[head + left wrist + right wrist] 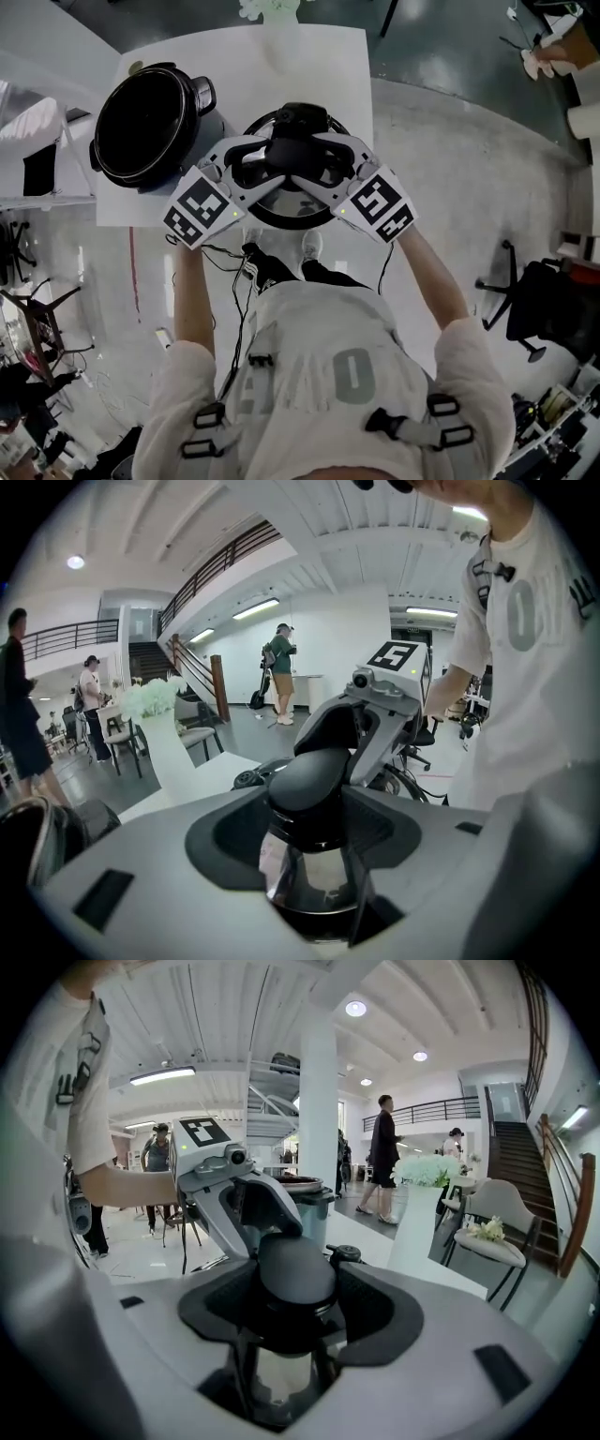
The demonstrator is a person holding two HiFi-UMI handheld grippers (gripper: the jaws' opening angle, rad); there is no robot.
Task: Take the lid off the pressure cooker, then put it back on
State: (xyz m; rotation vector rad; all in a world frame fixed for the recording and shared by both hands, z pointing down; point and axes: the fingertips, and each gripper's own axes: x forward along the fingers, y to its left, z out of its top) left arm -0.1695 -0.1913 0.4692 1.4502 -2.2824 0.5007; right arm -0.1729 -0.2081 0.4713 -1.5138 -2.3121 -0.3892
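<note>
On the white table (pixel 309 66), toward its left side, the pressure cooker pot (pixel 190 150) stood open. Its inside showed as a black, shiny hollow, and nothing could be made out in it. The lid (pixel 291 217) was off the pot and just to its right, over the near edge of the table. It lay level with its black knob (pixel 292 155) facing up. No view showed whether the lid rested on the tabletop or hung just above it.

Both claws had hold of that knob from opposite sides. The left gripper (pixel 265 167) came in from the left and the right gripper (pixel 319 164) from the right, their tips nearly meeting across the lid. The left gripper view showed its jaws pinching the knob, with shiny steel under it and the other gripper straight across. The right gripper view showed the same grip from the other side: its jaws were clamped on the knob, and a small black valve (pixel 343 1255) stood on the lid just behind it. Farther back in that view stood the open pot.

A bunch of white flowers (pixel 272 9) stood at the far end of the table.
</note>
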